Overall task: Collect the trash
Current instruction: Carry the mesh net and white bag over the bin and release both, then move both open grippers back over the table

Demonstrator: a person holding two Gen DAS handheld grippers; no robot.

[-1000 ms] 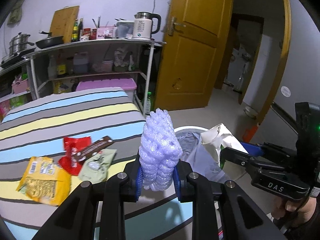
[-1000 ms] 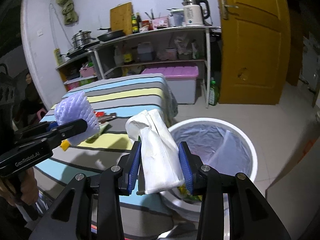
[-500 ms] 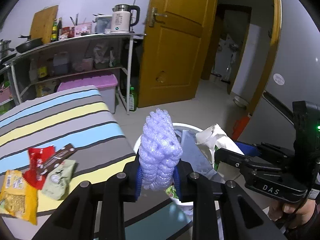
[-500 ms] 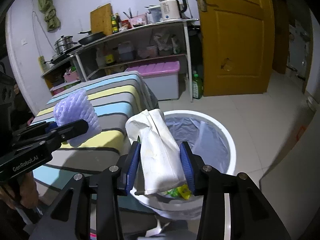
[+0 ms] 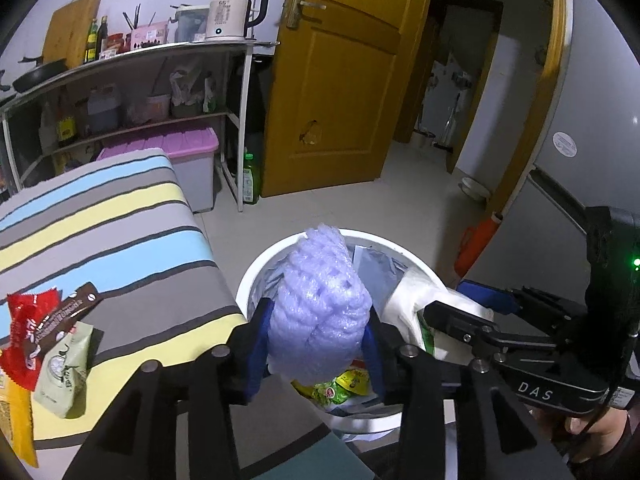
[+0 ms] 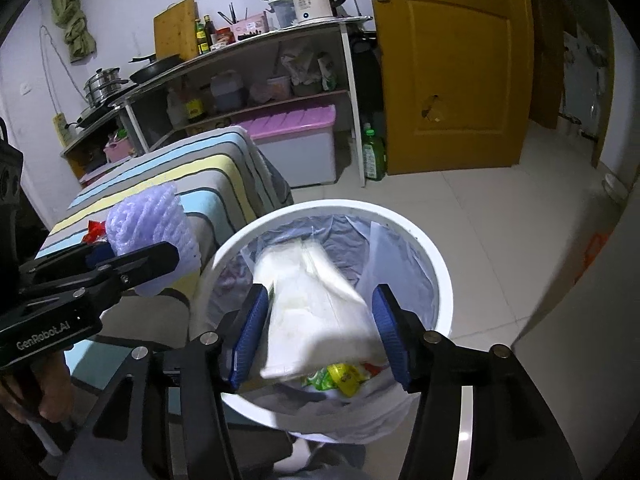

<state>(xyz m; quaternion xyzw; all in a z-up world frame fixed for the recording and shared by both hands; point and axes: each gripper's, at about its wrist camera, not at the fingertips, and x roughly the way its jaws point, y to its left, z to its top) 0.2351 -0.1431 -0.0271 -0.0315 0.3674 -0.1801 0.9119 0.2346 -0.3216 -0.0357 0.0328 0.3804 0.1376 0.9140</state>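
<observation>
The left gripper [image 5: 318, 350] sits low at centre of its own view, its blue pads pressed into both sides of a purple foam net [image 5: 318, 304], which stands upright and covers much of the white bin [image 5: 256, 268] behind it. From the right wrist the same net [image 6: 150, 226] shows at left of frame, above the edge of the striped tabletop [image 6: 216, 168], just beside the bin rim rather than over it.

The right gripper [image 6: 320, 334] hangs over the bin [image 6: 440, 272], jaws spread wide. A white bag [image 6: 316, 312] lies between the blue pads; it is blurred, and a gap shows on the right side, so it seems to be loose, though I cannot be sure whether the left pad touches it. In the left view the right gripper [image 5: 456, 312] enters from the right edge and the bag [image 5: 404, 304] sits at the bin's right side.

The bin has a grey liner [image 6: 348, 228], with green and yellow wrappers [image 6: 340, 376] at the bottom.

On the tabletop [image 5: 100, 216], lower left of the left view, lie a red packet [image 5: 24, 320], a brown packet [image 5: 60, 316] across it, a pale green packet [image 5: 66, 372] and a yellow packet [image 5: 16, 420] cut by the edge.

Behind stand a shelf [image 5: 132, 52] with a kettle [image 5: 232, 12], a pink-lidded box [image 5: 188, 160], a green bottle [image 5: 251, 178] and a yellow door [image 5: 344, 80].
</observation>
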